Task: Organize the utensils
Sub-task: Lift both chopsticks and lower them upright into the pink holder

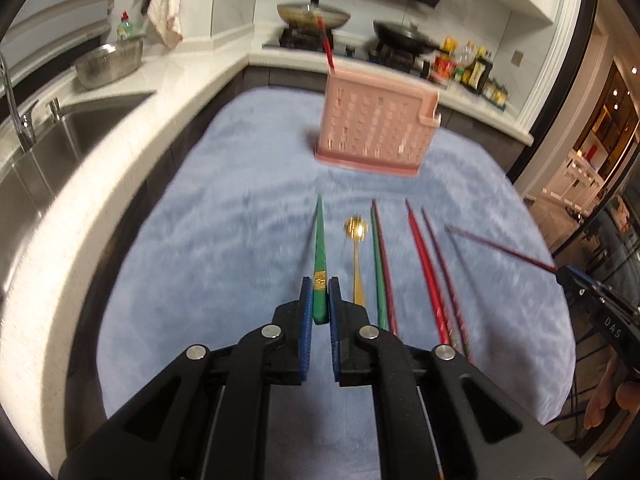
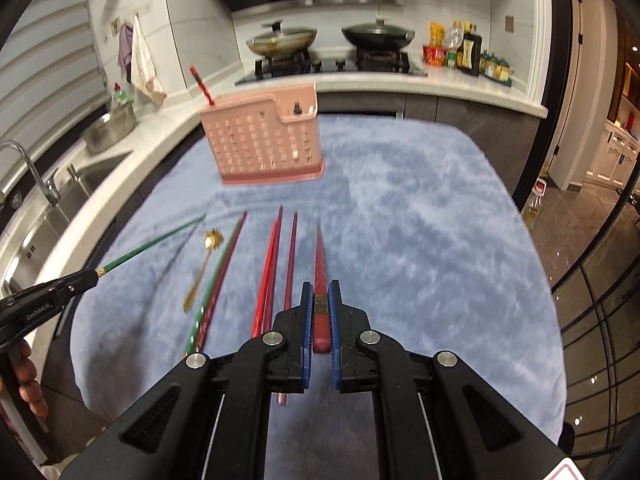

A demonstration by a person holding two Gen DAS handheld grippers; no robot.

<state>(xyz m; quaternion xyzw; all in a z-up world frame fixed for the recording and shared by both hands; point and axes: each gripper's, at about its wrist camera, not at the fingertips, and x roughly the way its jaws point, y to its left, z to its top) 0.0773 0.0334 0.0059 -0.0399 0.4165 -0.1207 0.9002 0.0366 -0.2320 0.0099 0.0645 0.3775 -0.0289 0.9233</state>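
- The left gripper (image 1: pixel 320 294), black-armed with blue ribbed pads, pinches the thick end of a green chopstick with a gold band (image 1: pixel 319 248); in the right wrist view the same chopstick (image 2: pixel 152 242) slants above the cloth, its shadow beneath it.
- The right gripper (image 2: pixel 321 300) is clamped on the butt of a dark red chopstick (image 2: pixel 320 264), whose tip points toward the rack; the left wrist view shows that stick (image 1: pixel 500 250) held at a slant off the cloth by the right gripper (image 1: pixel 562 274).
- A pink perforated plastic utensil rack (image 1: pixel 374 130) stands upright at the far side of a pale blue plush cloth (image 1: pixel 208 216) covering the table, one red chopstick (image 1: pixel 327 46) already standing in its left end.
- Still lying on the cloth between the two grippers: a small gold metal spoon (image 1: pixel 356 248), bowl toward the rack; just beside it a second green chopstick (image 1: pixel 378 264) paired with a maroon one (image 1: pixel 387 276); further right, bright red chopsticks (image 1: pixel 426 268) and another maroon stick (image 1: pixel 442 264).
- Behind, a white kitchen counter (image 1: pixel 132 128) carries a steel sink (image 1: pixel 48 148), a steel bowl (image 1: pixel 108 65), two lidded pans (image 2: pixel 282 38) on a stove and bottles of condiments (image 2: pixel 460 50).
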